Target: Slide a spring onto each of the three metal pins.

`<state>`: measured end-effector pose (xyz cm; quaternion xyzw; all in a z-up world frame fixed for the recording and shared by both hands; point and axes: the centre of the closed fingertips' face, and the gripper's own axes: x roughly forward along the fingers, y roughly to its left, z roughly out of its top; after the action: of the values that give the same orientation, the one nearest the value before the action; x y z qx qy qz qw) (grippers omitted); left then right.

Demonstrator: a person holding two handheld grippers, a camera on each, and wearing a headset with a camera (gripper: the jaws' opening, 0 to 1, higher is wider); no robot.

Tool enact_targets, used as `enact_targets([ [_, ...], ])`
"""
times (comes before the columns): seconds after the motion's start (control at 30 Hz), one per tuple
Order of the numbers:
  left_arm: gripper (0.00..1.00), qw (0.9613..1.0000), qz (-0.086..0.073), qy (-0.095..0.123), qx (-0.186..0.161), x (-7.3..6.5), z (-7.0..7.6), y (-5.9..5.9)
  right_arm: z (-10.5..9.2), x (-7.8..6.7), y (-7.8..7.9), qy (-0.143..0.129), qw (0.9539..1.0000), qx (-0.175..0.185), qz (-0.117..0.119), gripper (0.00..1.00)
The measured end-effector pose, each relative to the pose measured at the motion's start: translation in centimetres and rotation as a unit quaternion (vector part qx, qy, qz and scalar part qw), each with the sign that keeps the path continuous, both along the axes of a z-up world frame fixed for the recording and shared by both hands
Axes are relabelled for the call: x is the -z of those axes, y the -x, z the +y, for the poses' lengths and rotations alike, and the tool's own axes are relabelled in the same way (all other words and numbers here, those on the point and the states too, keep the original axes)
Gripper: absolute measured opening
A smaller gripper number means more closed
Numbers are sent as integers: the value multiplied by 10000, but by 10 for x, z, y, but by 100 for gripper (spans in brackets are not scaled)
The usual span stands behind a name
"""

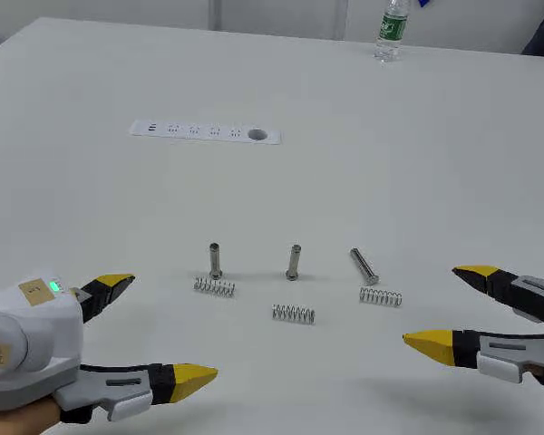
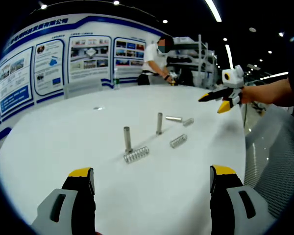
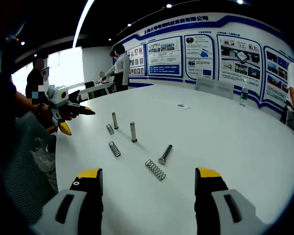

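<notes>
Three metal pins sit mid-table: the left pin (image 1: 215,260) and the middle pin (image 1: 294,261) stand upright, while the right pin (image 1: 364,265) lies on its side. A loose spring lies in front of each: left spring (image 1: 214,287), middle spring (image 1: 293,314), right spring (image 1: 381,296). My left gripper (image 1: 154,328) hovers open at the near left, nothing between its yellow tips. At the near right my right gripper (image 1: 453,305) is open too, short of the right spring. The left gripper view shows the left pin (image 2: 127,139) with its spring (image 2: 136,154); the right gripper view shows the lying pin (image 3: 165,154) and spring (image 3: 155,169).
A white power strip (image 1: 205,132) lies flat further back on the white table (image 1: 417,163). A plastic water bottle (image 1: 392,29) stands at the far edge. People stand behind the table (image 3: 264,142) in the gripper views.
</notes>
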<state>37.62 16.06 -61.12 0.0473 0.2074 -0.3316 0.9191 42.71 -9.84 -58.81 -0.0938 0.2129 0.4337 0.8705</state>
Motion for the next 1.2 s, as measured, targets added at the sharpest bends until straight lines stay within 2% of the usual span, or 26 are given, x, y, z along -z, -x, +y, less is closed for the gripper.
enact_targets([
  [0.2, 100, 10000, -10, 7, 10, -1, -1, 0, 3, -4, -10, 37, 10000, 63, 36, 74],
  [0.57, 99, 10000, -29, -16, 3, -1, -1, -2, 21, -14, -46, 256, 9996, 96, 16, 65],
  [0.83, 99, 10000, -37, -31, -9, -1, -1, -4, 34, -8, -70, 600, 9977, 190, 245, 56],
  [0.9, 99, 10000, -32, -24, -1, -1, -1, -4, 34, -3, -74, 820, 9960, 213, 299, 51],
  [0.97, 99, 10000, -35, -27, 3, -1, -2, -4, 38, -1, -77, 859, 9955, 210, 330, 47],
  [1.13, 99, 10000, -41, -8, 14, -2, -2, -4, 43, 7, -84, 1062, 9918, 315, 635, 44],
  [1.2, 99, 10000, -49, -10, 12, -2, -1, -5, 46, 8, -87, 1137, 9909, 301, 658, 41],
])
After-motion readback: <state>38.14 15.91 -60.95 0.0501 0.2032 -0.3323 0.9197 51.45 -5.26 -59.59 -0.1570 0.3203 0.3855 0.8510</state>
